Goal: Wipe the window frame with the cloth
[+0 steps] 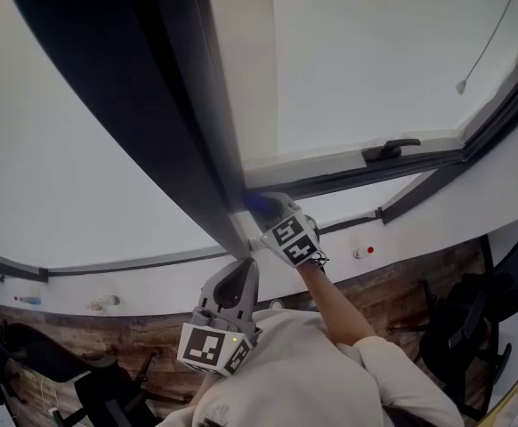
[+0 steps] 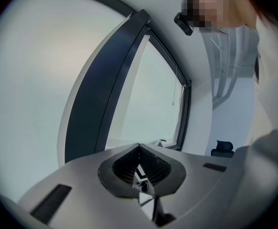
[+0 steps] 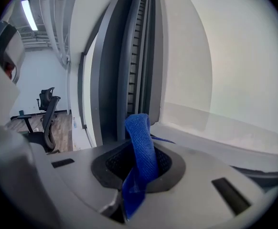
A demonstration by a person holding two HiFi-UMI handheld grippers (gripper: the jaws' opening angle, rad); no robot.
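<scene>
Against window frame [image 1: 192, 123] edge, right claw [image 1: 268, 208] gripping cloth [image 3: 141, 147]

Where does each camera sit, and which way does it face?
Head view: on the person's head, facing the window frame; shows left gripper, right gripper and an arm.
Left gripper view: on the left gripper, looking along its shut, empty jaws toward the frame; white clothing at right.
Right gripper view: on the right gripper, looking along jaws shut on the blue cloth toward the frame.
Shared: all see the frame.
</scene>
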